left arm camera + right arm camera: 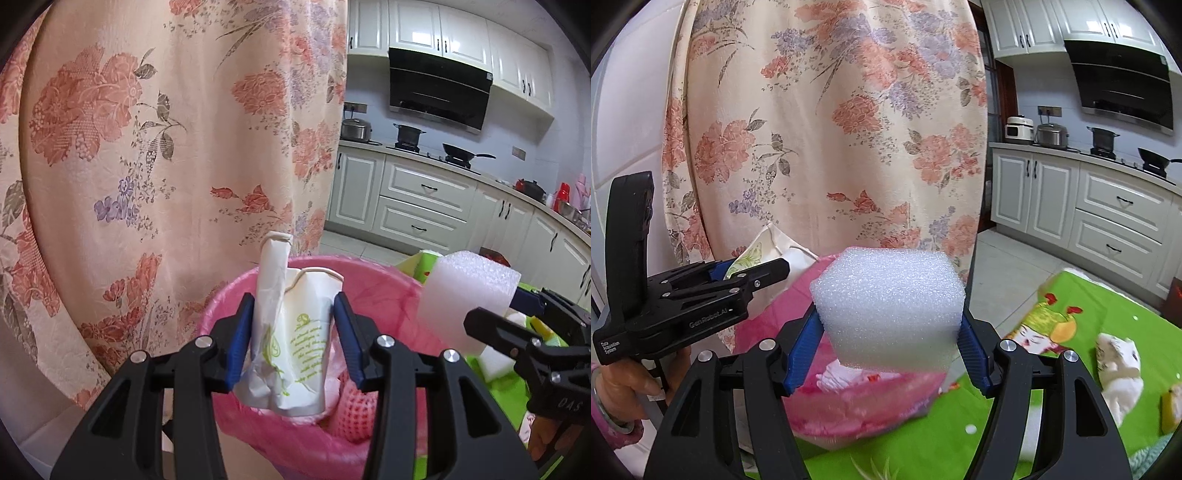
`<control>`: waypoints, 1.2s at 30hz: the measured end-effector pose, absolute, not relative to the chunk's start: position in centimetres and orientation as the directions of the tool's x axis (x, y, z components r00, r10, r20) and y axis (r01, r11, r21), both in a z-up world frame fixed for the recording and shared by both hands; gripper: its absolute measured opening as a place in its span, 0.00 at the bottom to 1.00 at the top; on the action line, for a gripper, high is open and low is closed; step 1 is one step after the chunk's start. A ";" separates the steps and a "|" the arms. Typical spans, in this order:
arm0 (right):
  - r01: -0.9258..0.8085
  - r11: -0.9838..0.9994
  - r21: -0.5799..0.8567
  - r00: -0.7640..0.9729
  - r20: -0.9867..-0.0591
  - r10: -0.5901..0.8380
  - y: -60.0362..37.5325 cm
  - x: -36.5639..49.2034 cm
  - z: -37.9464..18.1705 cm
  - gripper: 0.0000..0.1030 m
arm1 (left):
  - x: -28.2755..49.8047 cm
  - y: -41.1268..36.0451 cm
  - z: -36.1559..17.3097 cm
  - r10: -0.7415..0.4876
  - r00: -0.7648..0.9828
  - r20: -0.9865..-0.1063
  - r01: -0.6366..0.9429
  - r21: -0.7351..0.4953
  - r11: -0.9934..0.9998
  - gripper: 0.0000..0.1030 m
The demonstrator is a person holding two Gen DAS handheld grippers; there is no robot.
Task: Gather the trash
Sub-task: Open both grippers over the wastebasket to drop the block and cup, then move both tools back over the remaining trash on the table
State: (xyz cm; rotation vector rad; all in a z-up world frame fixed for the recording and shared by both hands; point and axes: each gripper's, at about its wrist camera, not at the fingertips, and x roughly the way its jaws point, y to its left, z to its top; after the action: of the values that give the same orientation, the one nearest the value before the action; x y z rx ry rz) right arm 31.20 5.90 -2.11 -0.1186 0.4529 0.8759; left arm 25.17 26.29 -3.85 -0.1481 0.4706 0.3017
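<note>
Between the left gripper's [293, 332] blue pads sat a crushed paper cup [291, 339], jaws narrow and pressed on its creased sides, cup hanging right above the mouth of the pink-lined bin [229, 314]. Grip looked thin: the cup was already flattened and its top poked well past the pads, so it could slip or twist out early; over the bin that would be fine, but a tilt toward the near rim might send it outside. Beside it, the right gripper [890, 332] held a white foam block [890, 306], jaws wide and clamped on both sides, block over the bin's right edge, not clearly over the opening. Judged risk: released there, the light foam could bounce off the rim or the liner and land on the green mat [1071, 413]. Both grippers were close together, so they might knock each other, or one item could hit the other on the way down. Bin already held pink and white trash; the fill level was hard to read, so a bulky block could sit proud or roll out. Farther right on the mat, a white wad [1117, 365] and a yellow scrap [1171, 406] were still uncollected. Behind, the floral curtain [147, 147] hung near the bin; a swing could snag it.
</note>
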 end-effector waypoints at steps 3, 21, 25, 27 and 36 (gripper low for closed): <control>-0.774 0.625 0.098 0.534 -0.428 0.729 6.2 31.7 -2.2 0.72 | 25.6 26.9 -3.8 0.272 0.842 -0.465 -0.345 -0.077 0.936 0.51; -0.687 0.715 0.130 0.599 -0.457 0.658 1.0 30.4 -3.7 0.73 | 21.2 25.6 -4.7 0.369 0.799 -0.474 -0.470 -0.110 0.876 0.95; -0.647 0.751 0.134 0.624 -0.472 0.622 -1.5 29.9 -4.4 0.73 | 20.6 23.1 -4.4 0.360 0.820 -0.446 -0.437 -0.080 0.896 0.95; -0.624 0.770 0.135 0.640 -0.477 0.602 -2.8 29.7 -4.6 0.73 | 20.5 21.8 -4.1 0.349 0.833 -0.429 -0.418 -0.074 0.906 0.95; -0.506 0.850 0.145 0.717 -0.477 0.508 -9.6 28.8 -5.1 0.73 | 21.1 14.5 -3.9 0.232 0.881 -0.412 -0.266 -0.027 0.964 0.95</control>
State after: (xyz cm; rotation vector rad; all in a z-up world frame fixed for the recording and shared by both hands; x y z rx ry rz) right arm 28.81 -9.63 -5.07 0.0043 0.5287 0.5613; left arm 21.07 14.47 -3.92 -0.0842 0.4186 0.2597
